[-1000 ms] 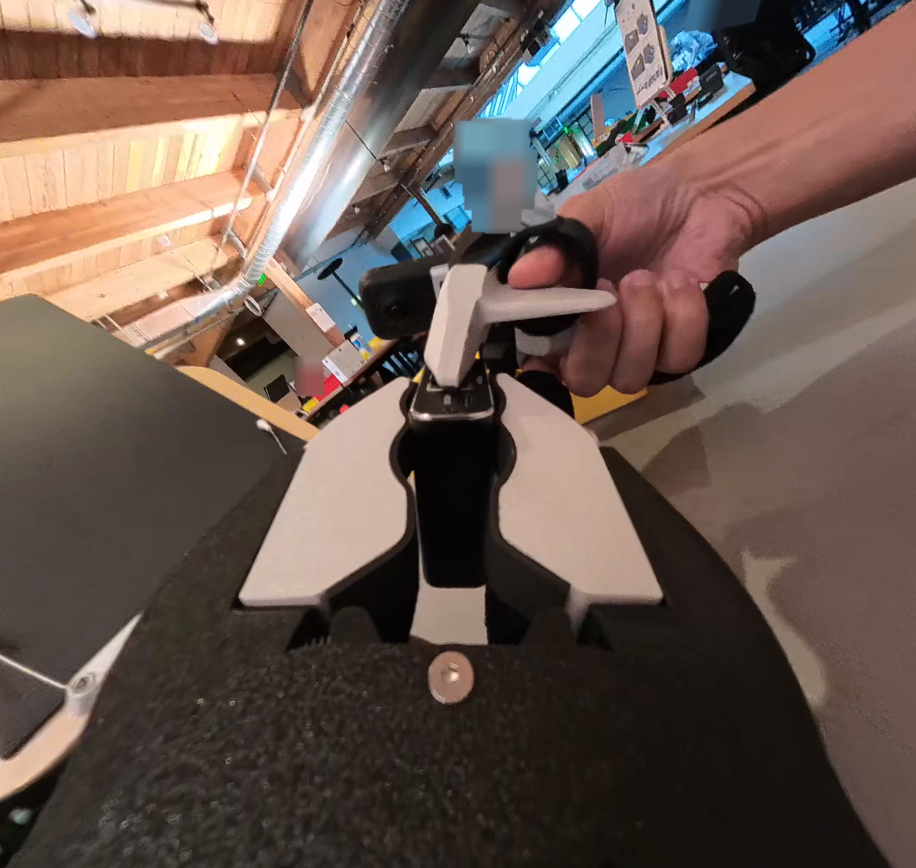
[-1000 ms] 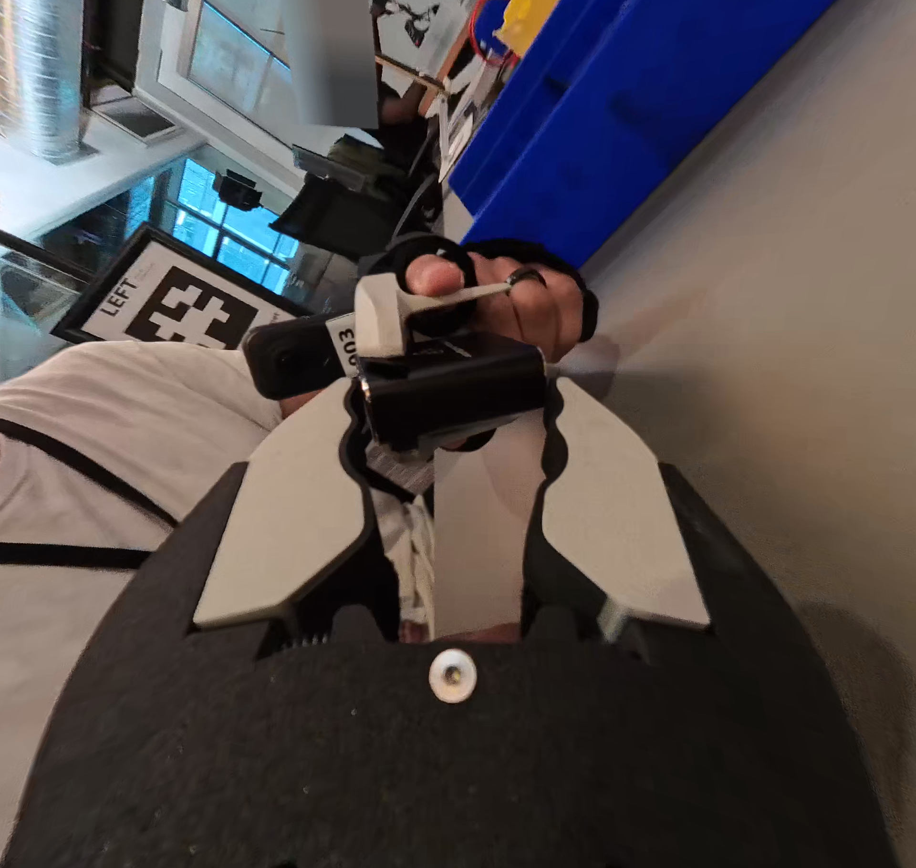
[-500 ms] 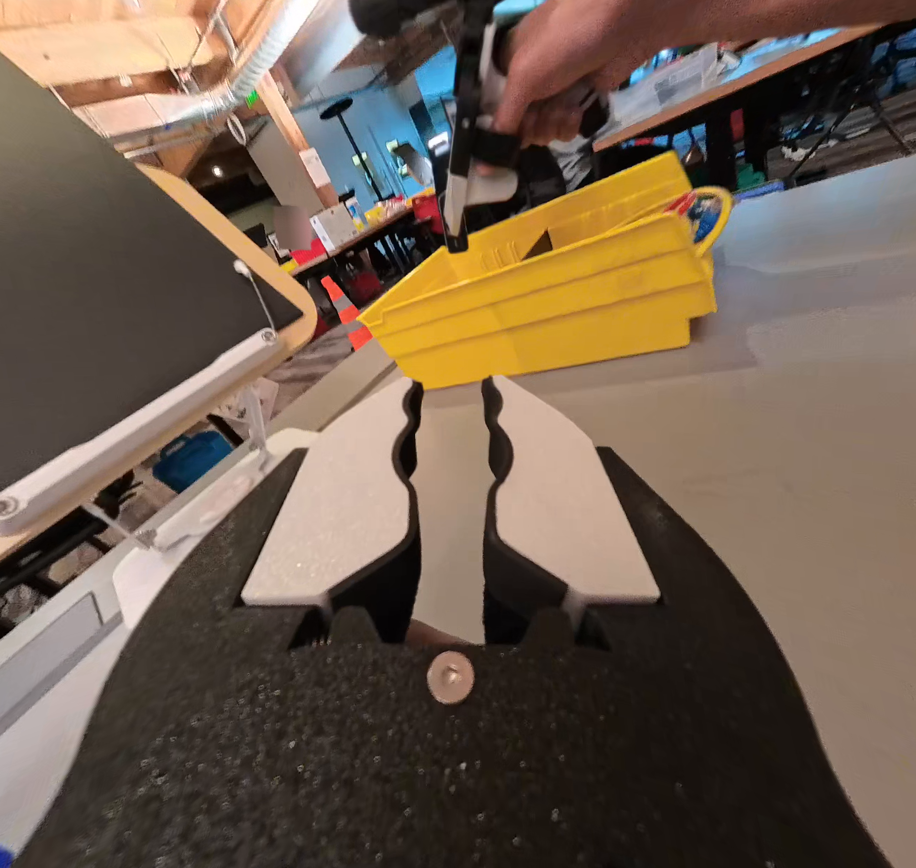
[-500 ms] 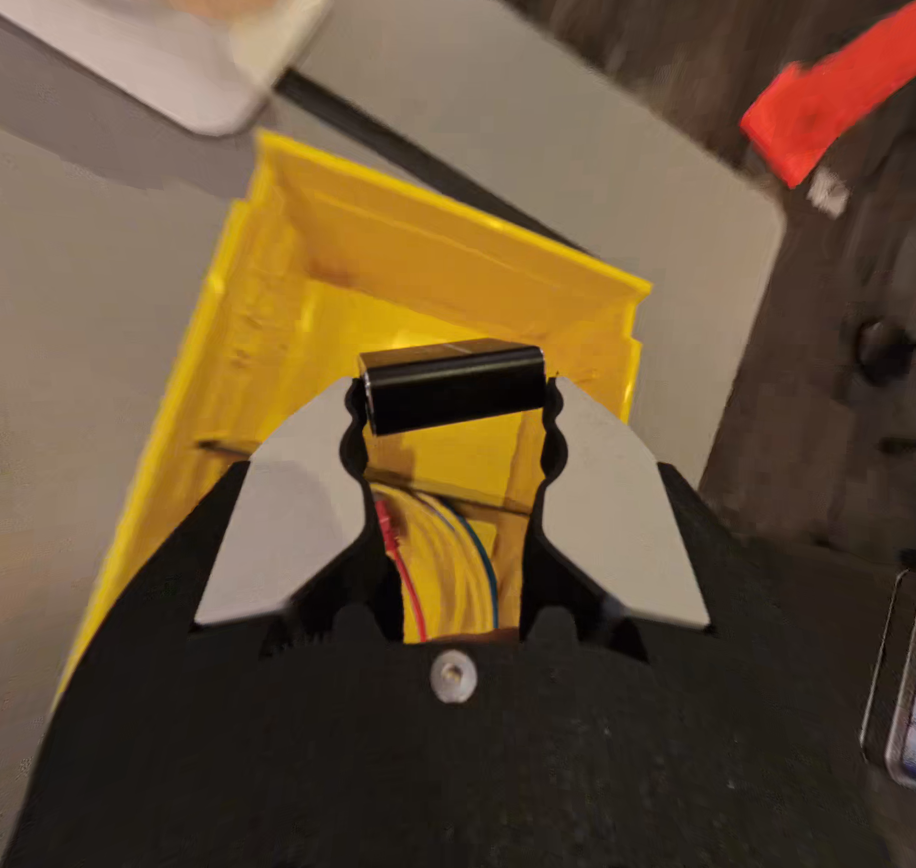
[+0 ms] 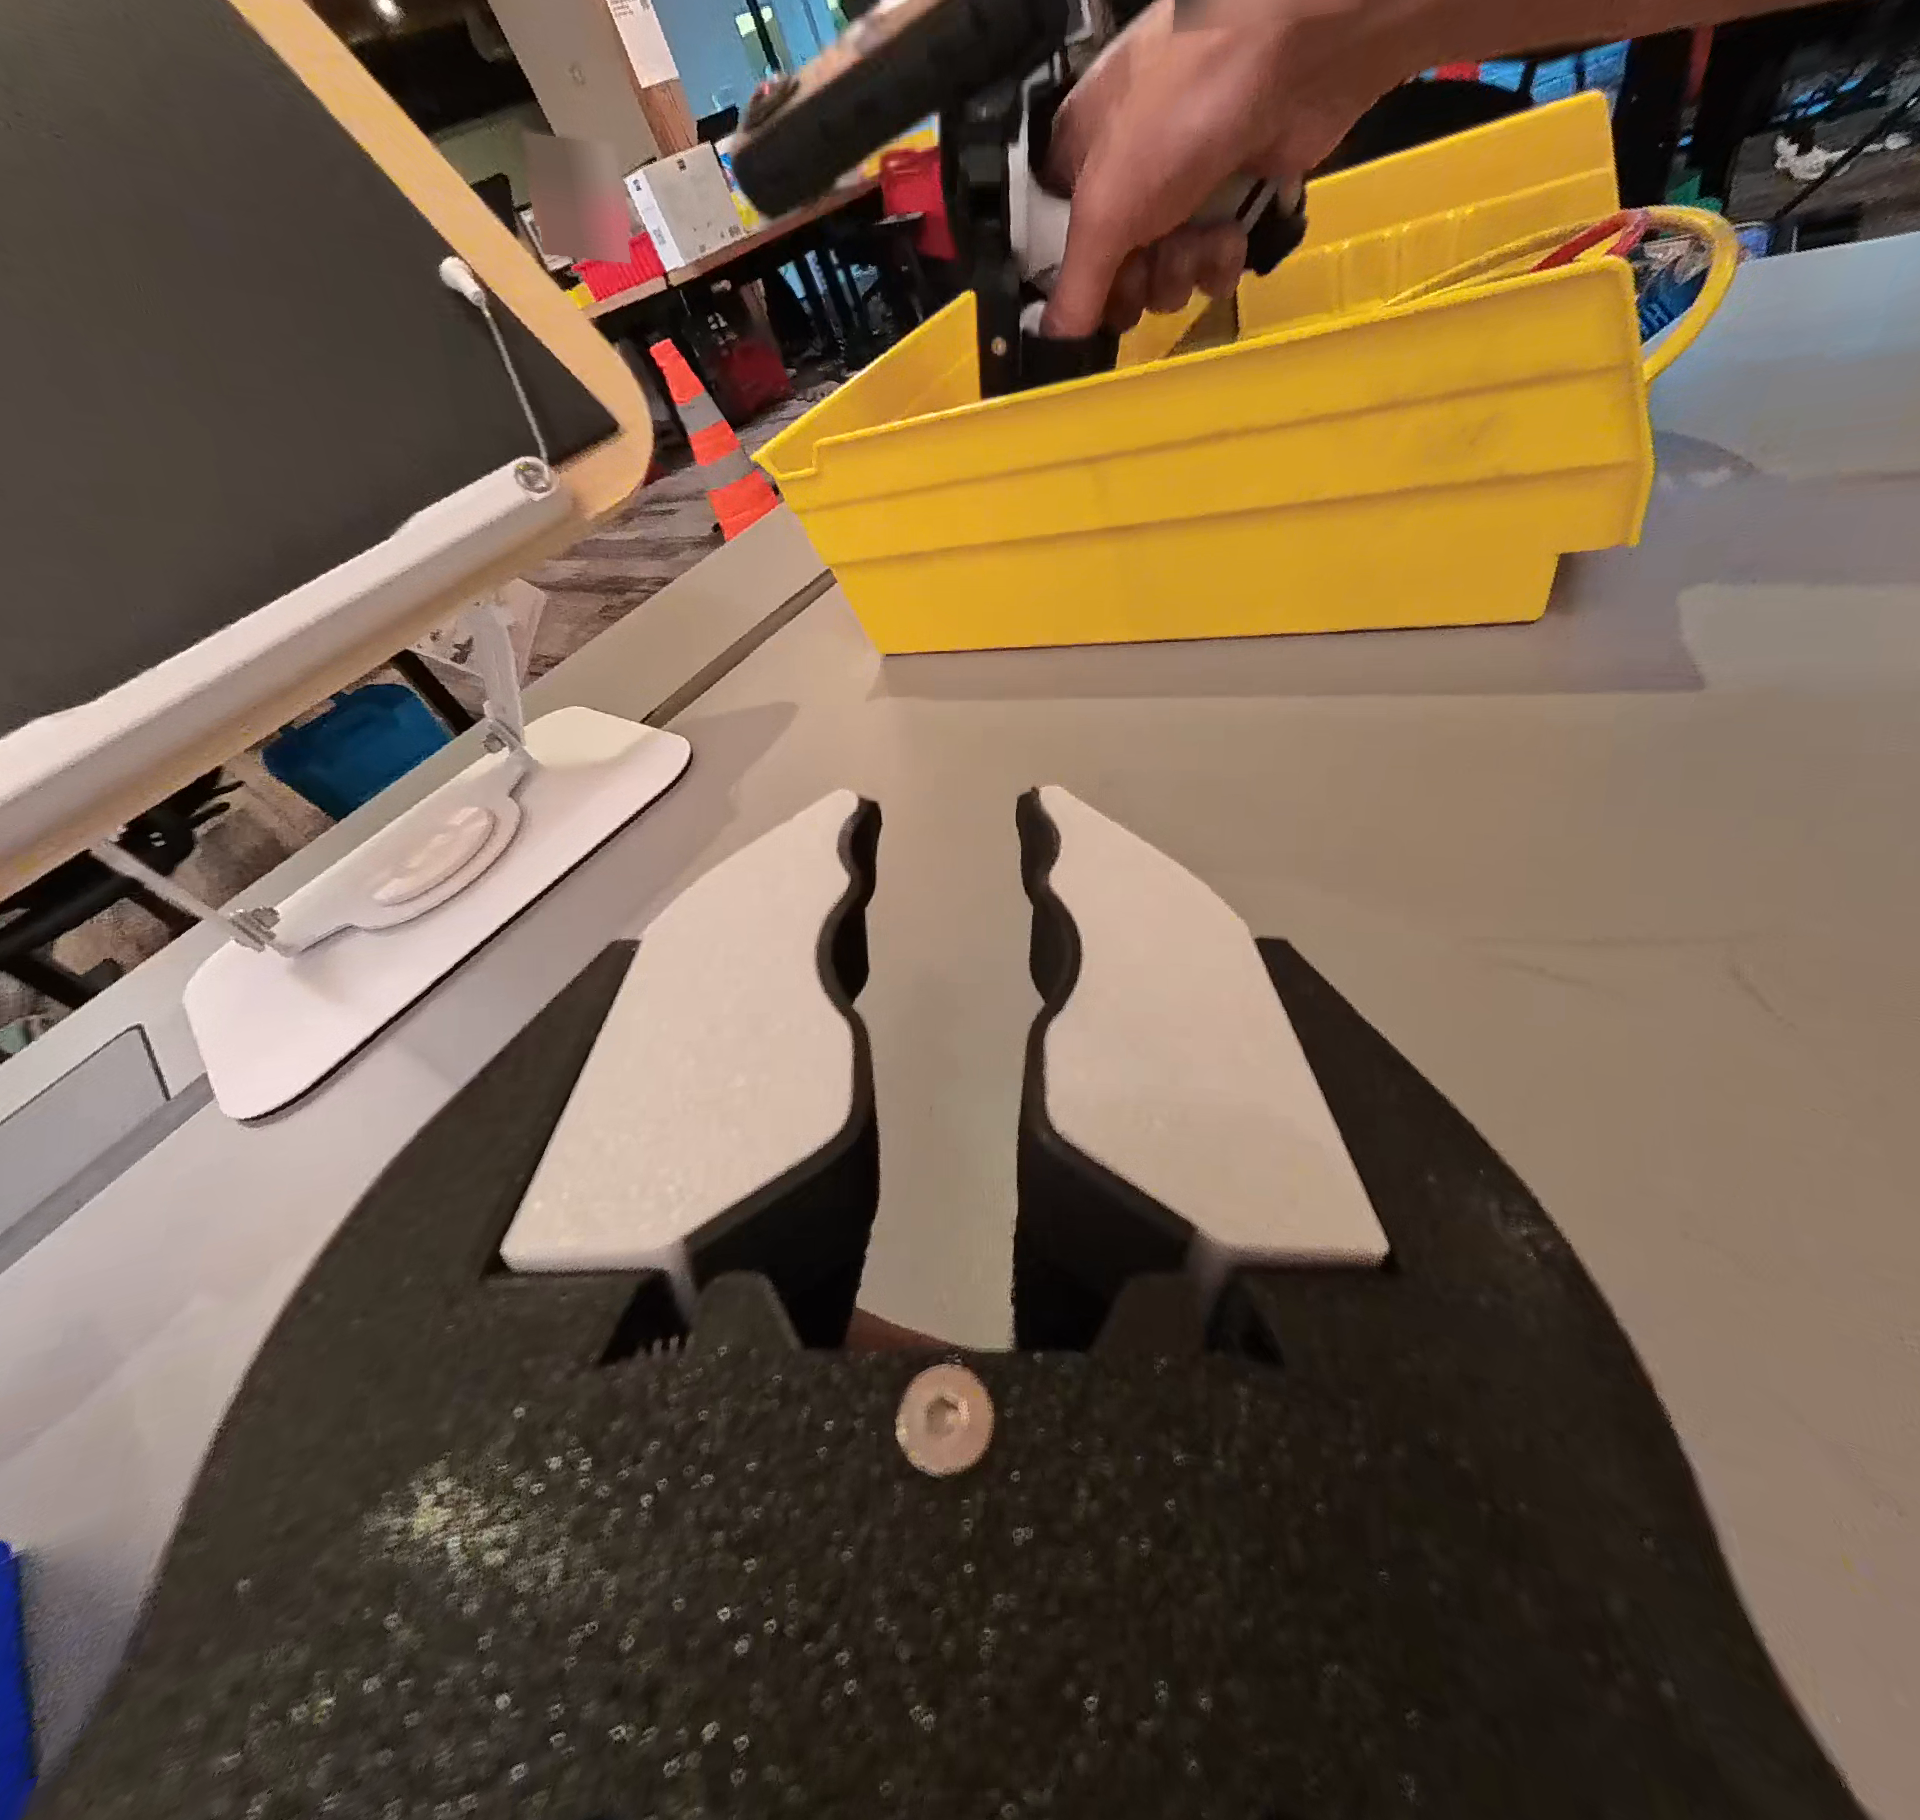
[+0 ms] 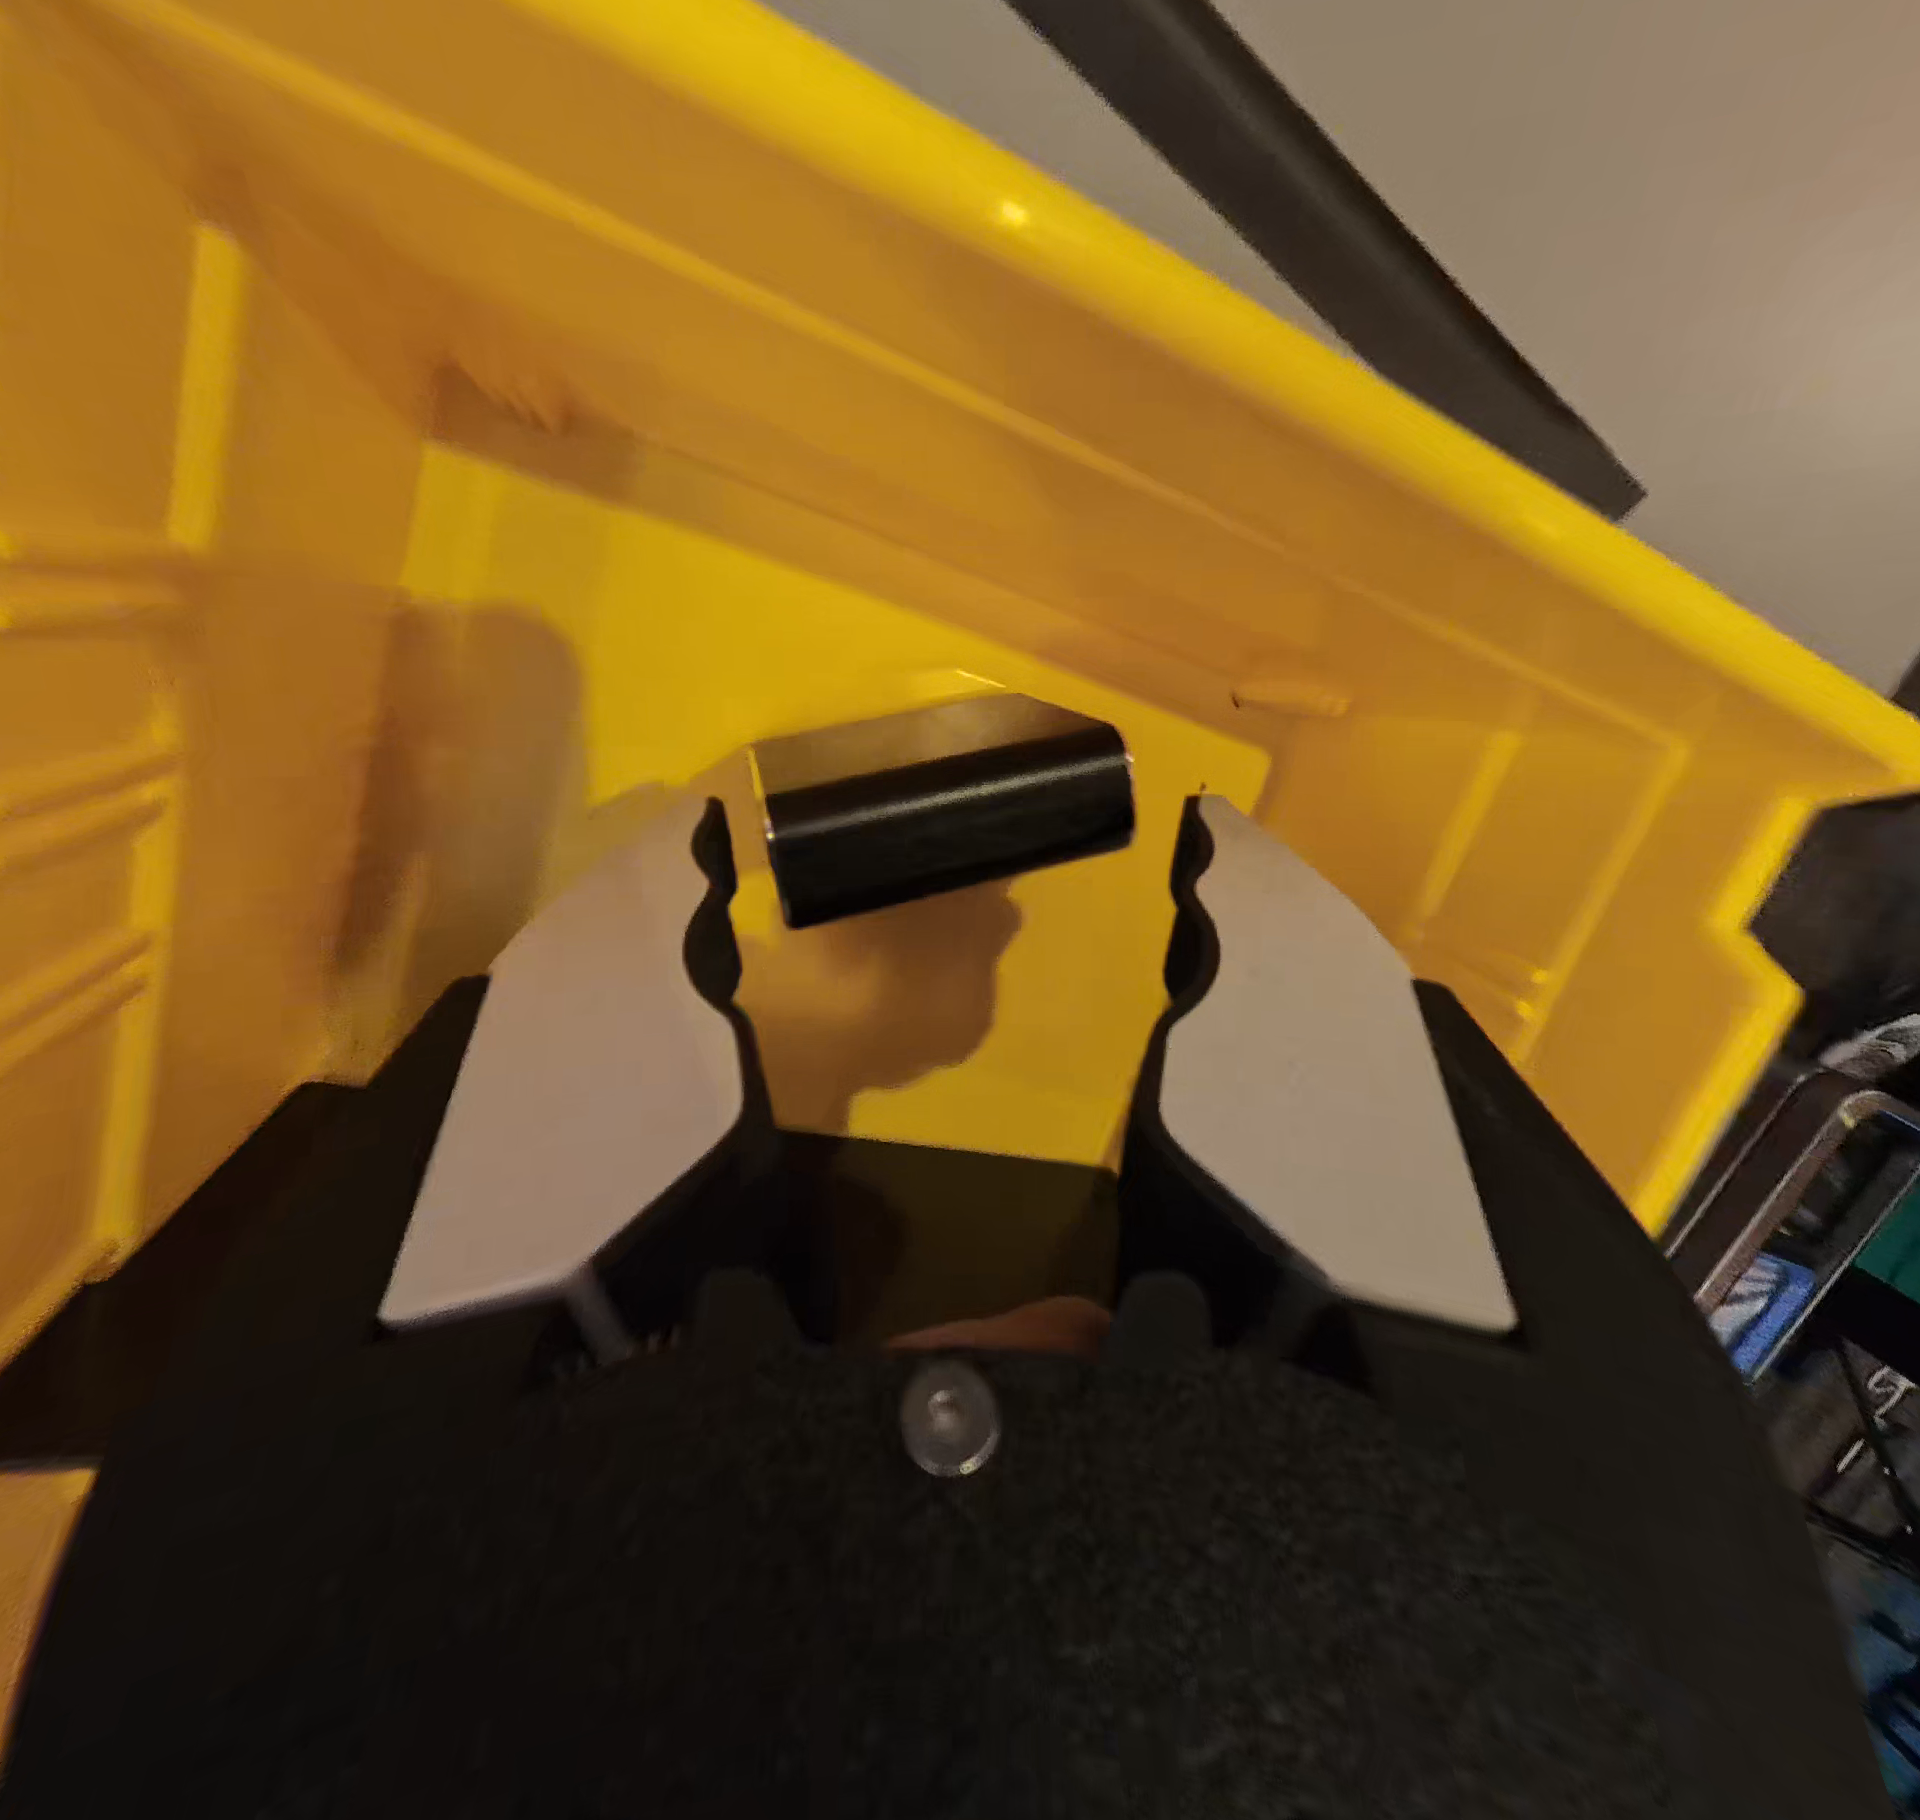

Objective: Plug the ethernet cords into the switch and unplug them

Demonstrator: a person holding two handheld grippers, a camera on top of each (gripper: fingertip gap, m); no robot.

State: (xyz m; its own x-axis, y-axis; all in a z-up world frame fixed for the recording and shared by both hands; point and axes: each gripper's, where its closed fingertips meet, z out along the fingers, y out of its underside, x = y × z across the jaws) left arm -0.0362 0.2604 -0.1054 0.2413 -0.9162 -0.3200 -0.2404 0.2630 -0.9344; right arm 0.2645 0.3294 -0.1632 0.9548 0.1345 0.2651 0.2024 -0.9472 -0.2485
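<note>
So I'm sitting with the right tool down inside the yellow bin, fingers spread apart, and the small black switch is lying loose on the bin floor between the tips, not clamped. I'm guessing the unplugging is done and this is stowing. The left tool is hovering over the grey table, fingers slightly apart, holding nothing. The cords are poking out the bin's far end; yellow and red, can't count them. One switch, one bin. Next I'd be backing the right tool out.
</note>
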